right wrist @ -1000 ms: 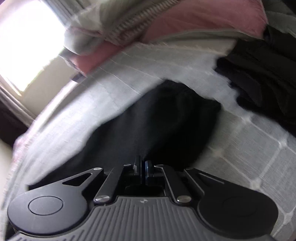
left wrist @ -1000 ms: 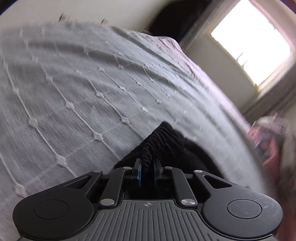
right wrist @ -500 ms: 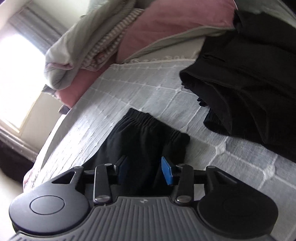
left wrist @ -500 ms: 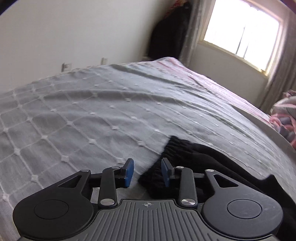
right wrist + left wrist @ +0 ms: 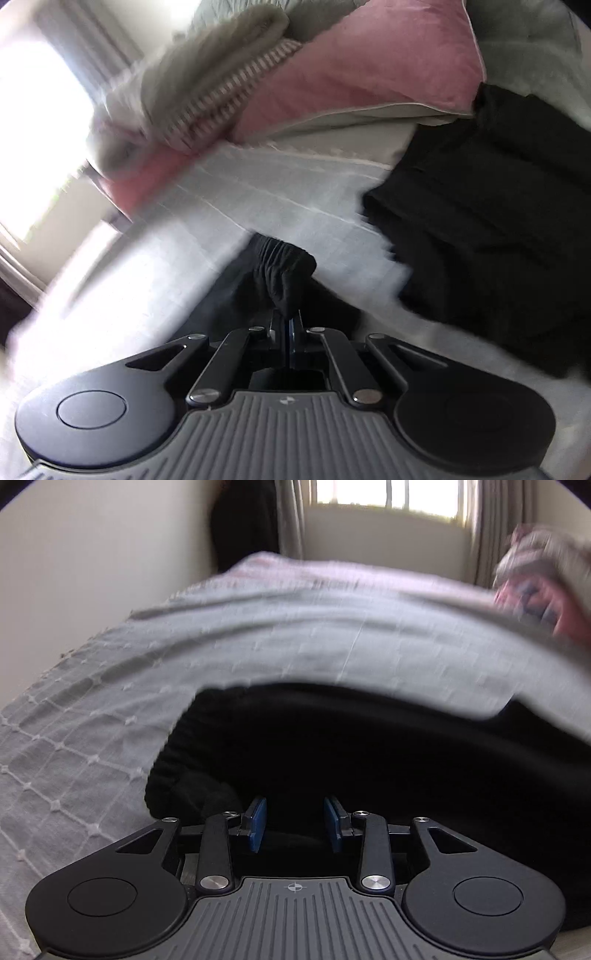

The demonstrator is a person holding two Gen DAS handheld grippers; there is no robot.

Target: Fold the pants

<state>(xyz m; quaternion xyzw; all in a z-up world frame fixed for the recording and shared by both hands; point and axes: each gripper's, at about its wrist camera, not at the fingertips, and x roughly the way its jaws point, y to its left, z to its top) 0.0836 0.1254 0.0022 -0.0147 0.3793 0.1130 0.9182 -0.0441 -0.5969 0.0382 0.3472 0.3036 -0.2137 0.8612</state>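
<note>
Black pants (image 5: pixel 369 757) lie spread on the grey quilted bedspread (image 5: pixel 92 738). My left gripper (image 5: pixel 294 812) hovers low over them, its jaws opening, blue pads apart and pressing on nothing. The pants' gathered elastic edge (image 5: pixel 166 771) shows at the left of that gripper. In the right wrist view my right gripper (image 5: pixel 287 321) is shut on a bunched, ribbed elastic end of the pants (image 5: pixel 284 266), which rises a little off the bedspread (image 5: pixel 277 192). Both views are blurred by motion.
A pile of other black clothes (image 5: pixel 498 221) lies to the right of the right gripper. Pink pillows (image 5: pixel 369 74) and a striped blanket (image 5: pixel 221 85) sit behind. A window (image 5: pixel 388 494) and a hanging dark garment (image 5: pixel 243 520) are beyond the bed.
My left gripper let go of the elastic band, opened and swung across over the pants. My right gripper opened, then shut again on the gathered end of the pants.
</note>
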